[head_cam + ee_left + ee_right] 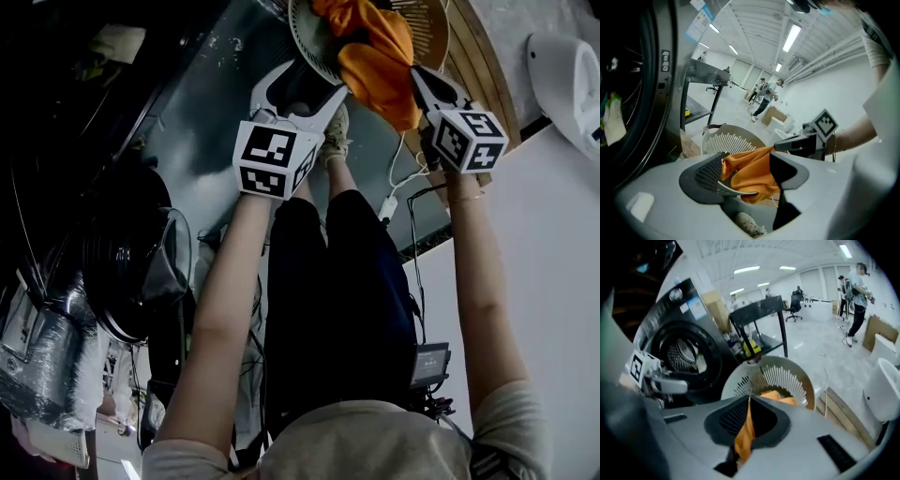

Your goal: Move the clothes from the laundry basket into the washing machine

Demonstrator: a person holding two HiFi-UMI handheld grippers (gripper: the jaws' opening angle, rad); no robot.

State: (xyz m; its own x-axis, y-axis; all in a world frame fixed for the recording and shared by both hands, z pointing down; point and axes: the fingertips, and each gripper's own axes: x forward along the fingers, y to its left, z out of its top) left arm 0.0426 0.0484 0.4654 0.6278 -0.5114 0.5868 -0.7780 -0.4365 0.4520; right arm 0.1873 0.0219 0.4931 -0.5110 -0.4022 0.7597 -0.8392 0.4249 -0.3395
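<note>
Far left stands the washing machine, a dark front-loader. Its round door is open on a perforated metal drum, and a pale cloth lies inside.

Next along, the left gripper points down toward the basket with its jaws apart, the black ribbed pads gripping nothing. Orange fabric shows in the gap between them in the left gripper view, but I cannot tell whether it touches either pad.

Beyond it the laundry basket sits on the smooth grey floor. It is round, of pale plastic, with a wall of thin upright slats.

Out of the basket comes the orange garment, soft and smooth and bunched into loose folds. It is drawn into a long shape that runs from the basket's inside up to the right gripper, with its lower end still in the basket.

The right gripper has its jaws together on a narrow fold of that garment. The pinched strip lies lengthwise along the jaws and spills out at their base in the right gripper view.
</note>
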